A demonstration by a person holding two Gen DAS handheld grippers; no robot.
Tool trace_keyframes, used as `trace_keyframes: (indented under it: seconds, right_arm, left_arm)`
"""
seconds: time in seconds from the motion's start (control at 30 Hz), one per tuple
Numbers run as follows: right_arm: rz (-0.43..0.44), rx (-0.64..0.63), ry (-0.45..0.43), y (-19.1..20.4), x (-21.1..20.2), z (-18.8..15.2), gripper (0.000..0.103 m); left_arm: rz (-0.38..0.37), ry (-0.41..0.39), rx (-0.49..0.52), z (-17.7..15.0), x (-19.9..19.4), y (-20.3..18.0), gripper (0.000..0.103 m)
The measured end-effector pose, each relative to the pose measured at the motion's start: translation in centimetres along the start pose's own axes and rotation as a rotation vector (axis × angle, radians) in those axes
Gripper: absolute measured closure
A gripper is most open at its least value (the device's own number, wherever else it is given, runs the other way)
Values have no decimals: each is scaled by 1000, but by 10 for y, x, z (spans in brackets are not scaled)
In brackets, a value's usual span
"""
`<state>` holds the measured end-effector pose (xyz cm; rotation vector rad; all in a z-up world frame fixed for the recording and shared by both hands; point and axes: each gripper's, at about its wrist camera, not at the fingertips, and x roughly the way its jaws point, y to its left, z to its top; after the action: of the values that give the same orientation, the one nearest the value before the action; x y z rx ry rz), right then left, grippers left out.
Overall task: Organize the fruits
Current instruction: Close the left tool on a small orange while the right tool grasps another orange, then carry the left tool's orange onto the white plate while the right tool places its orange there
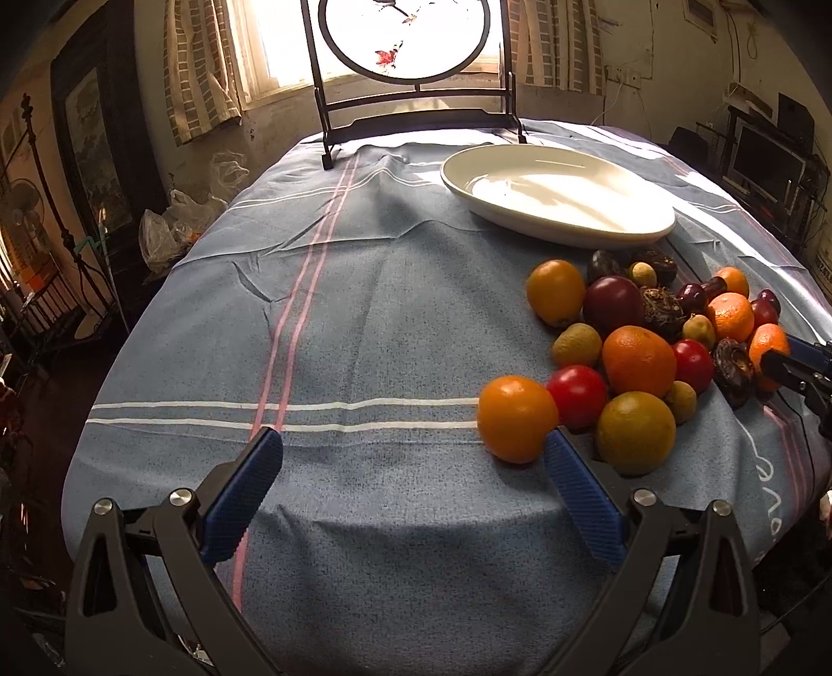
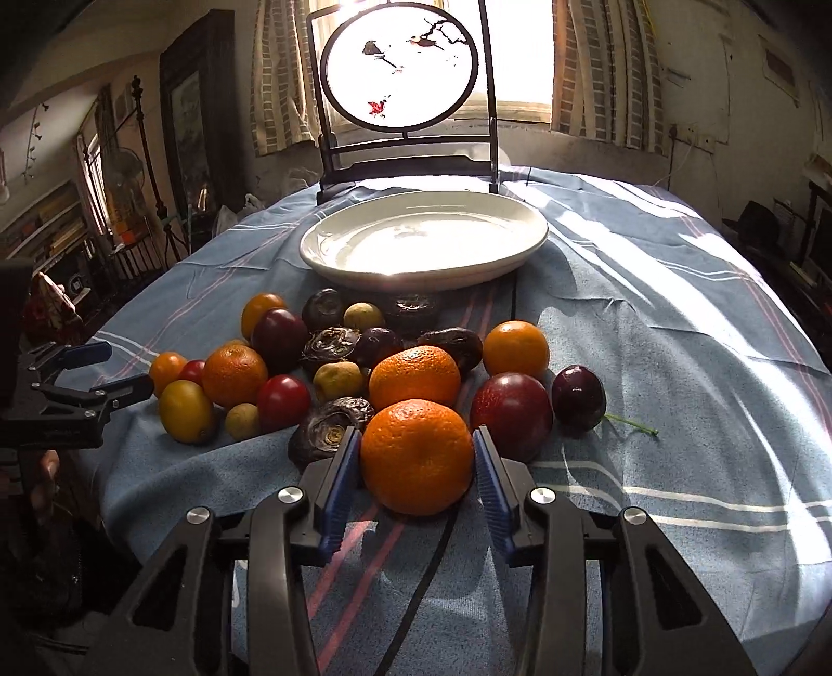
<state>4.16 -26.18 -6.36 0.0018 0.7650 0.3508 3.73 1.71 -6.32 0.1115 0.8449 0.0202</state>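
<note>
My right tool point(image 2: 417, 457) brackets the nearest mandarin point(image 2: 417, 456), contact unclear; my left tool point(image 1: 413, 457) is apart. If I lift hastily, neighbouring fruit may roll off the table point(image 2: 650, 333) before reaching the plate point(image 2: 424, 236).

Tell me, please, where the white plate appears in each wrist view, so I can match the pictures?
Left wrist: white plate upper right, beyond the fruit pile.
Right wrist: plate centre, above the fruit.
Shared landmark: round framed screen stands behind it in both.
</note>
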Motion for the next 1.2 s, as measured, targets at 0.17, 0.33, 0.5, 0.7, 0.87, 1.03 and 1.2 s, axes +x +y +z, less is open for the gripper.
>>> trace_keyframes:
  seconds: [0.17,0.33,0.5,0.7,0.87,1.03,1.2]
  right_arm:
    - [8,9,11,-2,1,-2,59]
    - [11,7,12,-3,0,-3,59]
    - [16,12,12,-4,0,-2,59]
    - [44,41,-37,-7,-11,1,59]
    - [65,53,-50,-9,-16,6,59]
    - [95,78,-101,-21,-27,35,59]
    - [127,107,-98,-33,-11,84,59]
  left_arm:
    - [-15,10,44,1,10,-8,5]
    - [-88,-14,79,4,19,-18,28]
    - [-185,3,76,5,21,-23,68]
    - [-213,-22,83,0,7,-26,68]
    - [-223,-53,65,4,-7,-22,68]
    - [-244,-78,76,26,-14,-26,68]
    - [-300,-114,98,73,-10,-44,68]
